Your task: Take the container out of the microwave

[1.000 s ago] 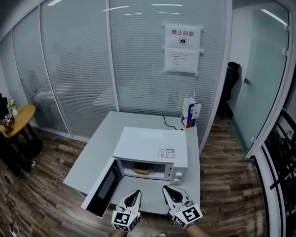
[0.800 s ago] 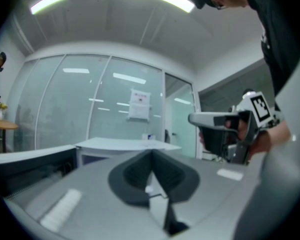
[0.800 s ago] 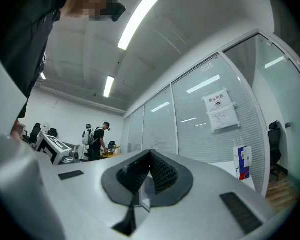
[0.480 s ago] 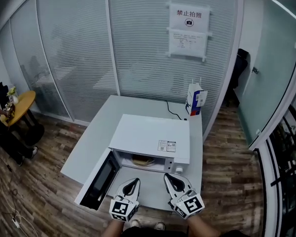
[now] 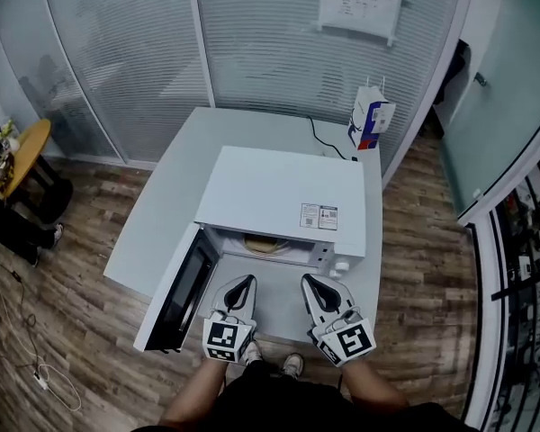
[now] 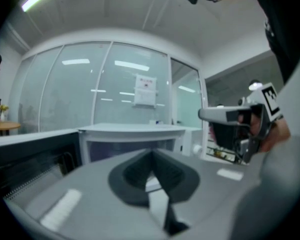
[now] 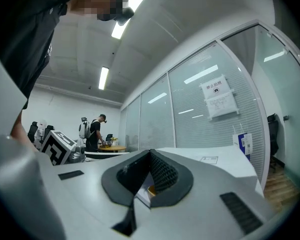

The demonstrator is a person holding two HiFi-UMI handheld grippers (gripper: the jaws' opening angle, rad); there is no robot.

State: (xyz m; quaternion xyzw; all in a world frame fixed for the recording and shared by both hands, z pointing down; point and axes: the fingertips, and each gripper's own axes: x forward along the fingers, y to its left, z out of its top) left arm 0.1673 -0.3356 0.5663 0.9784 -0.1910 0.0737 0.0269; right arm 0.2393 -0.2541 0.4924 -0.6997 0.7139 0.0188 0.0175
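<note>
A white microwave [image 5: 283, 201] stands on a grey table [image 5: 175, 178] with its door [image 5: 182, 291] swung open to the left. Inside the cavity, a round pale container [image 5: 265, 243] with a yellowish rim is partly hidden under the microwave's top. My left gripper [image 5: 246, 280] is shut and empty, level with the left half of the opening and short of it. My right gripper [image 5: 308, 279] is shut too, in front of the right half near the control panel. In the left gripper view the shut left gripper [image 6: 151, 151] points at the dark cavity [image 6: 122, 151]. The right gripper [image 7: 151, 151] holds nothing.
A blue, white and red carton [image 5: 371, 120] stands at the table's far right corner, with a black cable [image 5: 319, 138] beside it. Glass partition walls close off the back. A round yellow table [image 5: 18, 156] with a person at it is far left. Wooden floor surrounds the table.
Both grippers have moved forward and a little down towards the microwave's open front, side by side. The microwave now looks larger and closer. The jaws stayed shut.
</note>
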